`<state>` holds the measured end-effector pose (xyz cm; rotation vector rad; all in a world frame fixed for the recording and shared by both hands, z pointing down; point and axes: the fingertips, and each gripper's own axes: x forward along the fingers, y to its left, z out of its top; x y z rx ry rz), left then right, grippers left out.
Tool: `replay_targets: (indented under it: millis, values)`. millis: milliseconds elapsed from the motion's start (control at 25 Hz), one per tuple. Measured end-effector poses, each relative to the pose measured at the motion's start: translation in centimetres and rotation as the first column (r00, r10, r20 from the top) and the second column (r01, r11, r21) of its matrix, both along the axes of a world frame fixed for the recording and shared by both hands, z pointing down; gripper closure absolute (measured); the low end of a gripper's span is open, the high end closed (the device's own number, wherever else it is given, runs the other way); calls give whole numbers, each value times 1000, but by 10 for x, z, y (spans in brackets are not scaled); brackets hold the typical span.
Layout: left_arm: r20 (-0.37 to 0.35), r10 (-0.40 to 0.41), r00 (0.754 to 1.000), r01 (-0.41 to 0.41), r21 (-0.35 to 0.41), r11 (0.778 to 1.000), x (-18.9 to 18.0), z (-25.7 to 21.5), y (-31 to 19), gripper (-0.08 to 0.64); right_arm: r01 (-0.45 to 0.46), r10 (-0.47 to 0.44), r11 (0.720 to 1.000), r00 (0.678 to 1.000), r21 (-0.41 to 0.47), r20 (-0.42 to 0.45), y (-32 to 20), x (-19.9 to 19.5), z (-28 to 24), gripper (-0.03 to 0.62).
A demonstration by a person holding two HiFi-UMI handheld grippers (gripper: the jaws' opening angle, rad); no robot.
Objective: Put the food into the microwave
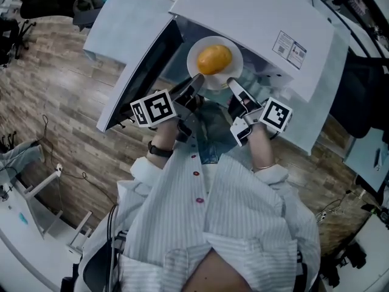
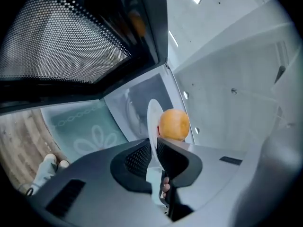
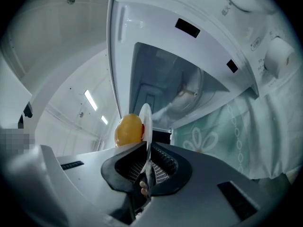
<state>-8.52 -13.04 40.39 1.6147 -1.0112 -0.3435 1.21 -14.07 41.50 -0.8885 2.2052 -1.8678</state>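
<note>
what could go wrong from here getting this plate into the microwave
The round orange food looks loose on the plate; any tilt may roll it off. The left gripper and right gripper pinch only the plate's near rim, so it might slip. The open door stands close beside the left gripper and could get bumped.

The plate (image 1: 193, 59) is white, the food (image 1: 214, 59) orange-yellow. The microwave (image 1: 255, 17) is white, its door (image 2: 57, 37) black with dotted mesh. The cloth (image 3: 213, 141) is pale green with white flowers. The floor (image 1: 61, 114) is brown wood-grain.
</note>
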Motion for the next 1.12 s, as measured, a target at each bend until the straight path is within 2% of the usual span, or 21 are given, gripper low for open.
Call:
replay_targets:
  millis: [680,920,1120]
  values:
    - [6,127,992,-127,-18,992,23,23,-19,518,-137,137,991,991,0,-12,-10,23,19,551]
    - [17,137,990,-136,-30,990,34,44,-29,518,-182,184,982,981,40,-60,-17,32,34,551]
    - [26,147,989,-147,-30,989,41,60,-34,517,-210,212,977,974,37,-76,-22,39,50,551]
